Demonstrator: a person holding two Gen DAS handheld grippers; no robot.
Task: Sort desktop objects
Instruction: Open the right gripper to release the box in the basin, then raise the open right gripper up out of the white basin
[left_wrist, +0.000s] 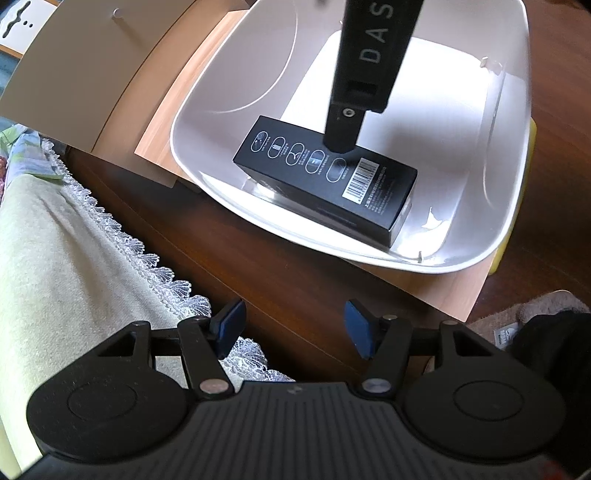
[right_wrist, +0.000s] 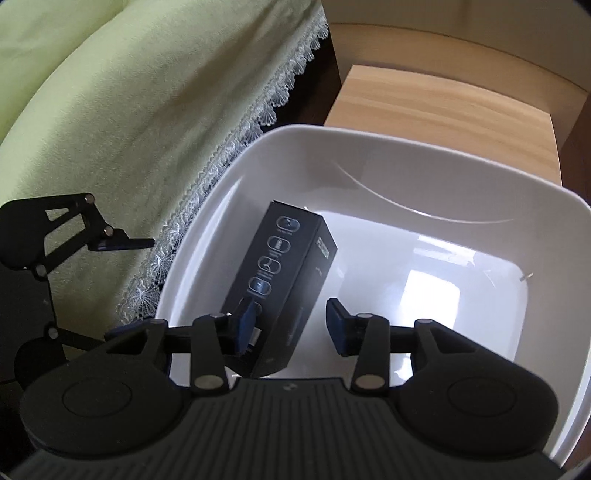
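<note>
From my left wrist camera, my left gripper (left_wrist: 293, 328) hangs with its blue-padded fingers spread apart and nothing between them, over a dark wooden counter (left_wrist: 229, 251). Ahead of it and a little to the right sits a white basin (left_wrist: 207, 122), resting on a pale wooden board (left_wrist: 436, 291). Inside the basin lies a long black box (left_wrist: 325, 181), printed with a row of oval icons and a barcode label, lying flat on the basin floor. My right gripper (left_wrist: 341, 142) comes down from above into the basin, its tip at the box's upper face; from here I cannot tell whether it touches. To the left of my left gripper, a pale green cloth (left_wrist: 62, 254) with a white lace edge hangs beside the counter. From my right wrist camera, my right gripper (right_wrist: 291, 325) is spread open inside the white basin (right_wrist: 443, 166), its fingers standing either side of the near end of the black box (right_wrist: 284, 266). The left pad sits against or just beside the box; the right pad is clear of it. Far to the left, my left gripper (right_wrist: 125, 284) shows in front of the green cloth (right_wrist: 122, 122).
</note>
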